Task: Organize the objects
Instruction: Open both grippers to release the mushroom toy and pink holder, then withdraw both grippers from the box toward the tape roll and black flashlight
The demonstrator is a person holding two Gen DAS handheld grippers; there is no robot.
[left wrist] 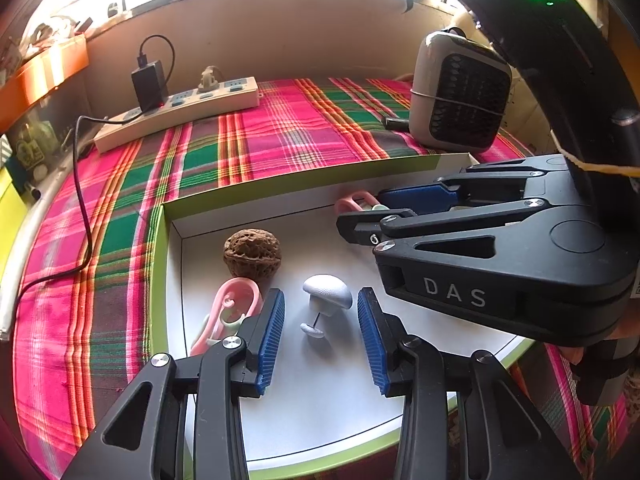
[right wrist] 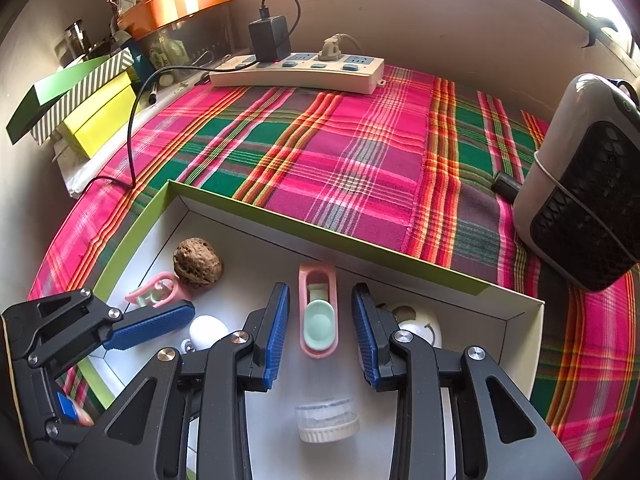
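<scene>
A shallow white box with a green rim [left wrist: 280,184] lies on the plaid cloth. In the left wrist view my left gripper [left wrist: 321,320] stands open around a white mushroom-shaped piece [left wrist: 326,292], and its pads do not touch the piece. A walnut [left wrist: 252,254] and a pink clip [left wrist: 232,312] lie to its left. In the right wrist view my right gripper [right wrist: 320,308] is open astride a pink clip with a mint pad [right wrist: 318,316], with gaps on both sides. A clear lidded jar [right wrist: 326,420] lies below it and a white round piece [right wrist: 418,326] to its right.
A power strip [right wrist: 296,70] with a black charger [right wrist: 270,40] and its cable lies at the back. A grey fan heater [right wrist: 580,184] stands at the right. Stacked green and yellow boxes [right wrist: 92,116] sit at the left edge. Plaid cloth [right wrist: 340,152] covers the table.
</scene>
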